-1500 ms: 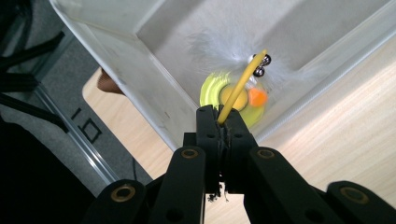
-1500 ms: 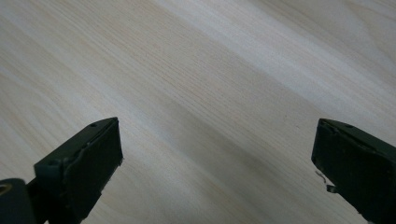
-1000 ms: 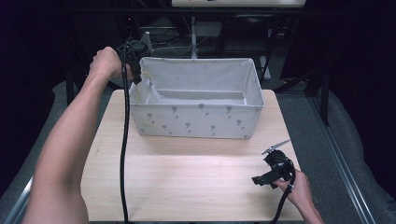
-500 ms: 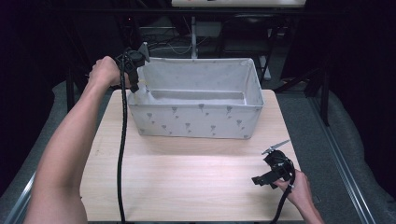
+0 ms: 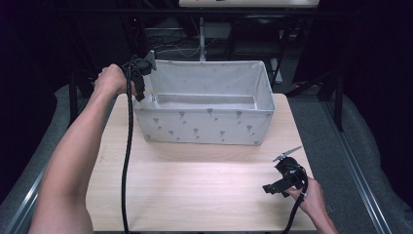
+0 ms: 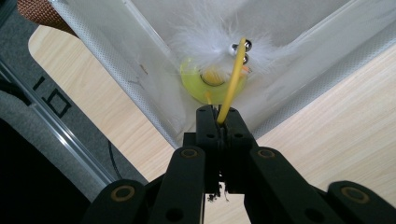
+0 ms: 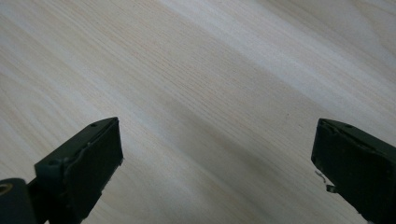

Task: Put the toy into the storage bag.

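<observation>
**Left tongs pinch a yellow stick over the bin's corner**

Left tongs point(image 6: 218, 119) are pressed together on the near end of a thin yellow stick point(image 6: 232, 77), which runs away from the tips into the bin. At the stick's far end sits a feathery toy point(image 6: 212, 60): white fluff, a lime-green ring and two small silver beads. Whether the toy rests on the bin's floor or hangs just above it cannot be told.

From the high view, these tongs point(image 5: 140, 80) are at the far left corner of the white fabric bin point(image 5: 204, 127), tips pointing down inside its rim, with the left hand point(image 5: 112, 80) outside the bin's left wall. A black cable point(image 5: 127, 146) trails from them toward the table's near edge.

Right tongs point(image 7: 215, 163) are spread wide with nothing between the tips, over bare wood. In the high view they point(image 5: 285, 178) sit near the near right corner of the table point(image 5: 195, 190), well apart from the bin, with the right hand point(image 5: 311, 195) just behind them.
</observation>
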A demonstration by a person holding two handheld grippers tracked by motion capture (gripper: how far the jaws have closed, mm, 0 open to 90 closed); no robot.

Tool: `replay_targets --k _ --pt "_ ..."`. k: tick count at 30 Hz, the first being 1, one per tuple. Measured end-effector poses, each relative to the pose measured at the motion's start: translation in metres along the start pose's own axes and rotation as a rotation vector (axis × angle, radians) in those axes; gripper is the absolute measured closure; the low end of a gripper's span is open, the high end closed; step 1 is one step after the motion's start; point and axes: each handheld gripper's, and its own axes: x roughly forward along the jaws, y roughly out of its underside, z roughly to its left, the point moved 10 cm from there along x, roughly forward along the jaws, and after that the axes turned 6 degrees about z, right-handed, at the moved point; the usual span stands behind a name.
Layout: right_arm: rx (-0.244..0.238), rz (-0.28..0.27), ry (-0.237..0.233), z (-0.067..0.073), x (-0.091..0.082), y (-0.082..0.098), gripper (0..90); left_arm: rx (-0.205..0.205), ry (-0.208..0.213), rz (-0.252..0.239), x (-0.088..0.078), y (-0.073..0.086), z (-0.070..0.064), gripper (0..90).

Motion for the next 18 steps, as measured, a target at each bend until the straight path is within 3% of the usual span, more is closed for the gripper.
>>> replay_targets --k 6,9,18 --pt "-0.002 -0.002 0.003 0.0 0.0 0.0 1.7 0.005 0.016 0.002 -0.002 0.001 -0.003 86.0" --pt "-0.003 -0.002 -0.002 0.0 0.0 0.0 1.6 -0.004 0.042 -0.016 -0.007 0.0 -0.004 78.1" --pt "-0.005 -0.007 -0.001 0.001 0.001 -0.001 1.6 -0.026 0.02 -0.077 -0.03 0.004 -0.001 55.8"
